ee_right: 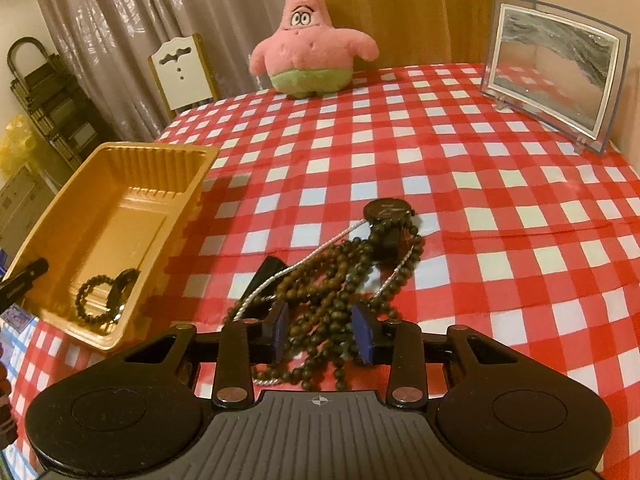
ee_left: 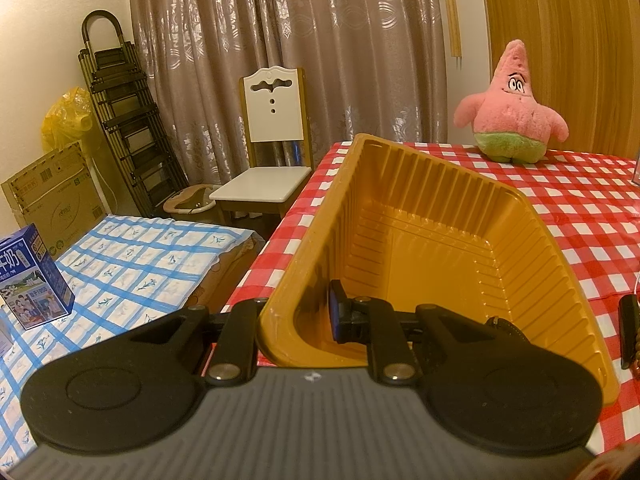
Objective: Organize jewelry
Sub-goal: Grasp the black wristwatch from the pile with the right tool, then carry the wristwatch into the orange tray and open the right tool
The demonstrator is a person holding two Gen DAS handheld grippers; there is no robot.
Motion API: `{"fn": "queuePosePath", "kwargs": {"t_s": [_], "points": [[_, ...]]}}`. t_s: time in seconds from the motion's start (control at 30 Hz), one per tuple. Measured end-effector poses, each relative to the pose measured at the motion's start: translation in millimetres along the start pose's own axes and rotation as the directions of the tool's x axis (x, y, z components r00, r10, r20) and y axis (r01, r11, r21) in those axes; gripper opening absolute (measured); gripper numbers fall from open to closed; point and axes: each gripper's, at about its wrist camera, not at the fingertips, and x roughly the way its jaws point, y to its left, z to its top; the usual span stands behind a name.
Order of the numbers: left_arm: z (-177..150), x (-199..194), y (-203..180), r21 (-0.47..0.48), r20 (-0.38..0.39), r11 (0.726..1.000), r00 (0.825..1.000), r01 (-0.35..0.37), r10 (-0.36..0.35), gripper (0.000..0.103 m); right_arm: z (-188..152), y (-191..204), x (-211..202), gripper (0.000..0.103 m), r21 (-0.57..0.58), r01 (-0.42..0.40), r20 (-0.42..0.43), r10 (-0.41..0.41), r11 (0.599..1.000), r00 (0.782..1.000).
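Red-and-white checked cloth covers the table (ee_right: 460,168), and at nine o'clock in the right wrist view sits the gold plastic tray (ee_right: 52,216), two dark bead bracelets (ee_right: 105,296) already lying in its near end. Left gripper (ee_left: 296,316) is clamped on the tray's near wall, one pad inside, its partner hidden behind the wall. Dead centre, the tangle of wooden bead necklaces (ee_right: 336,280) sprawls with a white cord and a dark disc at twelve o'clock. Right gripper (ee_right: 320,334) stands apart, straddling several strands at six o'clock. Best play, I reckon: close on a thick bunch and lift slowly so loops don't snag. Which strands belong together is hard to make out.
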Motion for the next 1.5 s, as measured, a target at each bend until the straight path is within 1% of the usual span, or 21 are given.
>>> {"fn": "queuePosePath", "kwargs": {"t_s": [0.17,0.33,0.4,0.47,0.5,0.57,0.6,0.63,0.67,0.73,0.97,1.0,1.03,1.13,1.23,1.37,1.5], "points": [[-0.5,-0.7,1.2,0.000,-0.002,1.000,1.000,0.000,0.000,0.017,11.9,-10.1,7.7,0.032,0.009,0.031,0.023,-0.031,0.999,0.999],[-0.2,-0.5,0.7,0.000,0.000,1.000,1.000,0.000,0.000,0.016,37.0,-19.0,20.0,0.032,-0.037,0.071,0.059,-0.069,0.997,0.996],[-0.1,-0.4,0.7,-0.001,-0.002,1.000,1.000,0.000,0.000,0.016,50.7,-24.3,30.5,0.032,-0.047,0.097,0.056,-0.094,0.994,0.994],[0.0,-1.1,1.9,-0.002,-0.003,1.000,1.000,0.000,0.000,0.016,62.0,-30.9,44.1,0.033,-0.049,0.096,0.029,-0.094,0.994,0.995],[0.0,-1.2,2.0,-0.002,-0.003,1.000,1.000,0.000,0.000,0.016,66.1,-34.2,51.3,0.035,-0.039,0.094,0.003,-0.094,0.995,0.996],[0.1,-1.1,2.0,-0.002,-0.003,1.000,1.000,0.000,0.000,0.016,71.9,-39.7,64.3,0.043,-0.021,0.105,-0.035,-0.105,0.994,0.994],[0.1,-1.1,1.9,-0.002,-0.003,1.000,1.000,0.000,0.000,0.016,73.4,-41.2,69.0,0.050,-0.021,0.107,-0.038,-0.108,0.994,0.993],[0.1,-1.1,1.9,-0.001,-0.002,1.000,1.000,0.000,0.000,0.016,74.0,-41.7,72.4,0.054,-0.026,0.119,-0.035,-0.120,0.993,0.992],[0.1,-1.1,1.9,-0.001,-0.002,1.000,1.000,-0.001,0.001,0.016,74.9,-41.9,76.2,0.055,-0.034,0.137,-0.032,-0.138,0.990,0.990],[0.2,-1.0,2.0,-0.001,-0.003,1.000,1.000,-0.001,0.001,0.016,75.6,-42.9,81.5,0.056,-0.039,0.124,-0.031,-0.125,0.992,0.992],[-0.3,-1.8,3.8,-0.001,-0.004,1.000,1.000,-0.001,0.001,0.017,74.0,-44.2,104.3,0.055,-0.061,0.151,-0.057,-0.154,0.987,0.986],[-0.3,-1.9,3.8,-0.002,-0.004,1.000,1.000,-0.001,0.001,0.017,73.7,-44.2,104.0,0.054,-0.064,0.152,-0.047,-0.155,0.986,0.987],[-0.5,-2.1,3.9,-0.001,-0.003,1.000,1.000,-0.001,0.001,0.017,73.8,-44.5,104.2,0.045,-0.065,0.152,-0.048,-0.155,0.986,0.987],[-0.4,-1.9,3.9,0.000,-0.003,1.000,1.000,-0.001,0.001,0.017,75.3,-47.3,100.5,0.045,-0.044,0.144,-0.038,-0.146,0.989,0.989],[-0.5,-1.9,4.3,0.001,-0.003,1.000,1.000,-0.001,0.001,0.017,77.1,-49.1,90.2,0.045,-0.031,0.132,-0.004,-0.132,0.991,0.991],[-0.2,-1.8,4.2,0.000,-0.003,1.000,1.000,-0.001,0.001,0.017,82.3,-54.9,64.7,0.045,0.032,0.076,0.063,-0.077,0.997,0.995],[-0.1,-1.8,3.9,0.000,-0.003,1.000,1.000,-0.001,0.001,0.017,90.0,-58.9,38.7,0.045,0.096,0.010,0.140,-0.024,0.995,0.990]]}}
